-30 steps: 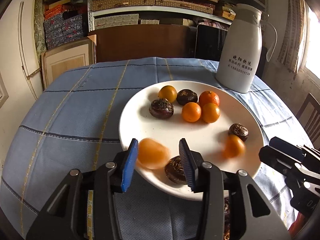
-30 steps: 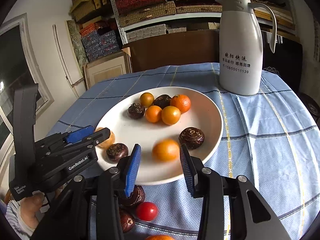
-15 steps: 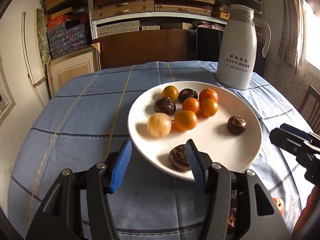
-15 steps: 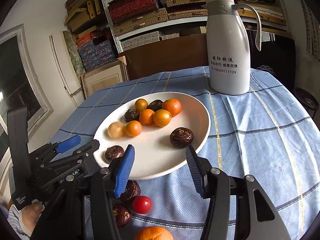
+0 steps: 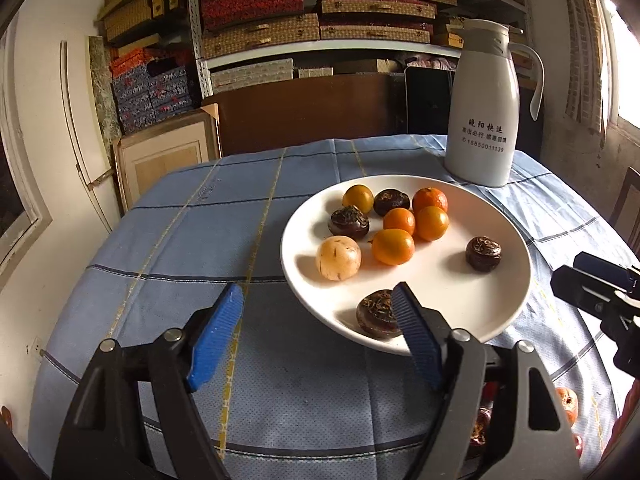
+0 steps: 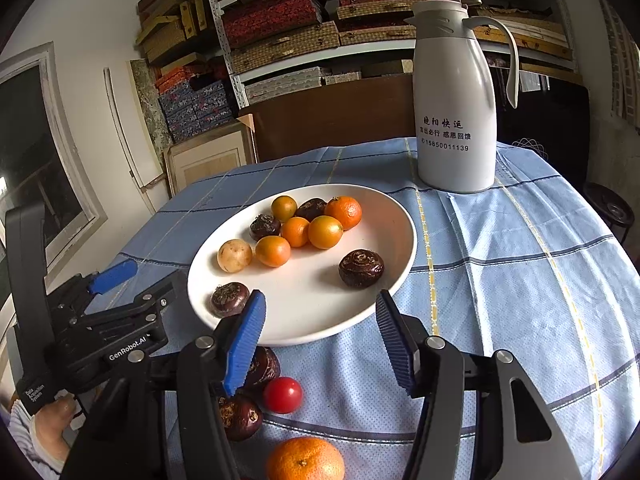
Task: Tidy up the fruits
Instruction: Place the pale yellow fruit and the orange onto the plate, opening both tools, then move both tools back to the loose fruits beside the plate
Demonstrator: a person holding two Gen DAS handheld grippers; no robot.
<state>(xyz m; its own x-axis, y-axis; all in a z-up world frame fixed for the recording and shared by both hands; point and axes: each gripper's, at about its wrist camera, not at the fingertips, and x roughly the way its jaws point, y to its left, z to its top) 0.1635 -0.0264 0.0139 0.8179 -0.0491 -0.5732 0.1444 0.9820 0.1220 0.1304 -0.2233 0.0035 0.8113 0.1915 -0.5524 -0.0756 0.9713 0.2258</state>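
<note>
Blue checked tablecloth (image 5: 168, 240), white plate (image 5: 516, 292) of fruits, both hand-held grippers apart, empty.

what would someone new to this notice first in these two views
The big white plate in the middle of the blue checked tablecloth draws the eye first, loaded with orange fruits, dark brown ones and one pale fruit. Next is the tall white jug standing behind the plate. Closer in, the right gripper is open over loose fruit off the plate, including a small red fruit.
</note>
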